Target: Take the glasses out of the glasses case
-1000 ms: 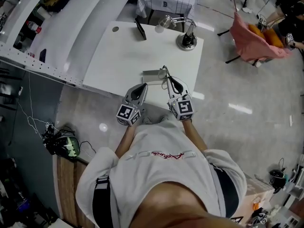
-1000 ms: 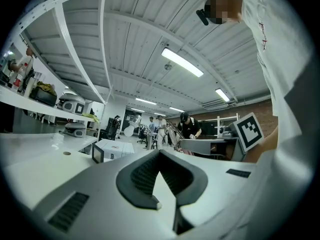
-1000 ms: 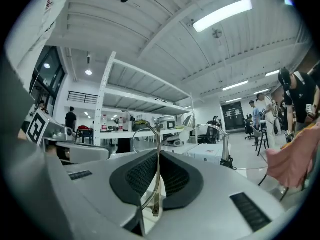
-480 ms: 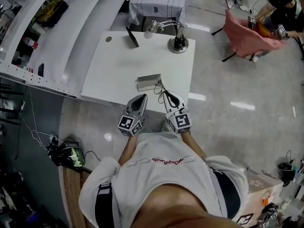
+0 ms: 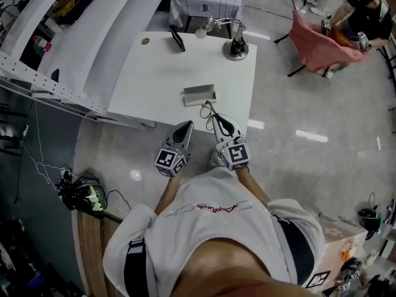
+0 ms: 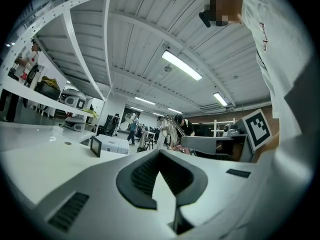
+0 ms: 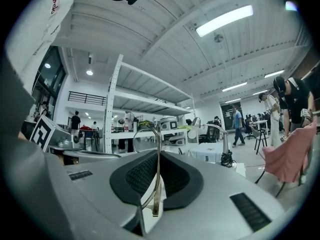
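The grey glasses case (image 5: 200,94) lies open near the front edge of the white table (image 5: 154,73). My right gripper (image 5: 216,117) is shut on a temple of the thin metal-framed glasses (image 5: 208,111), which hang in the air just off the table's edge, clear of the case. In the right gripper view the temple (image 7: 157,176) stands pinched between the dark pads, with a lens rim above it. My left gripper (image 5: 185,127) is shut with nothing in it, beside the right one, over the floor. In the left gripper view its jaws (image 6: 160,153) meet at the tip.
A desk lamp (image 5: 236,44) on a round base stands at the table's far right. A small dark stand (image 5: 177,39) sits at the far edge. White shelving runs along the left. A pink-draped chair (image 5: 318,45) and a person stand at the far right.
Both grippers have drawn back from the table toward my body. The glasses came with the right gripper, from at the case to off the table's front edge.
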Motion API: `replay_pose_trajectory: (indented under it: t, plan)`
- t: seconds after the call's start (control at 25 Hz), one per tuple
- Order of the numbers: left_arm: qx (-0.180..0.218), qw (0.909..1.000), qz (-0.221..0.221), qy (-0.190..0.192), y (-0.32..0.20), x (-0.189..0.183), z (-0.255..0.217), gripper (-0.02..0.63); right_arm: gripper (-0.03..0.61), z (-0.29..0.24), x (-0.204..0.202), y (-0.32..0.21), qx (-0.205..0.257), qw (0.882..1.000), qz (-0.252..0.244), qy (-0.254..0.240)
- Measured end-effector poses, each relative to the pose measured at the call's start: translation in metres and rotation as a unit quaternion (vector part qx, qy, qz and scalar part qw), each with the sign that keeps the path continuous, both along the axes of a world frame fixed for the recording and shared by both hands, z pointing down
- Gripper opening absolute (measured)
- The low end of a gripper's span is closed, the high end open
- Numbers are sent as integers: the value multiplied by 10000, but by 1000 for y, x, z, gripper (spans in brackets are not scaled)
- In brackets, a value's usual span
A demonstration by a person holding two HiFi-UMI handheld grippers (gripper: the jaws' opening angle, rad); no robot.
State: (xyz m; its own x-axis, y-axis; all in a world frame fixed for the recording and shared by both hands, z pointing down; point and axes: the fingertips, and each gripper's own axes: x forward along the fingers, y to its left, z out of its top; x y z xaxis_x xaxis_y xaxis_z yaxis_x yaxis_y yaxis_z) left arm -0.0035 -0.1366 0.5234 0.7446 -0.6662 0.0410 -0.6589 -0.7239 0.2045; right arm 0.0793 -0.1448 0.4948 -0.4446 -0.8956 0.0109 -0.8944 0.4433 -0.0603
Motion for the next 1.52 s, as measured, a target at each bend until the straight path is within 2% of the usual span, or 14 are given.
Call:
replay_pose_trajectory:
  t: [0.4, 0.64, 0.96, 1.52]
  plan:
    - [51, 9999, 72, 118, 77, -47, 0, -2, 29, 6, -48, 82, 24, 9999, 83, 63]
    - [142, 9995, 227, 178, 121, -44, 0, -2, 29, 7, -44, 130, 73, 9996, 266, 31]
    - [80, 9996, 232, 158, 186, -48, 6, -2, 29, 15, -49, 193, 52, 9996, 276, -5]
    - [213, 9985, 441, 234, 233, -44, -3, -2, 26, 9, -50, 247, 106, 9989, 416, 174]
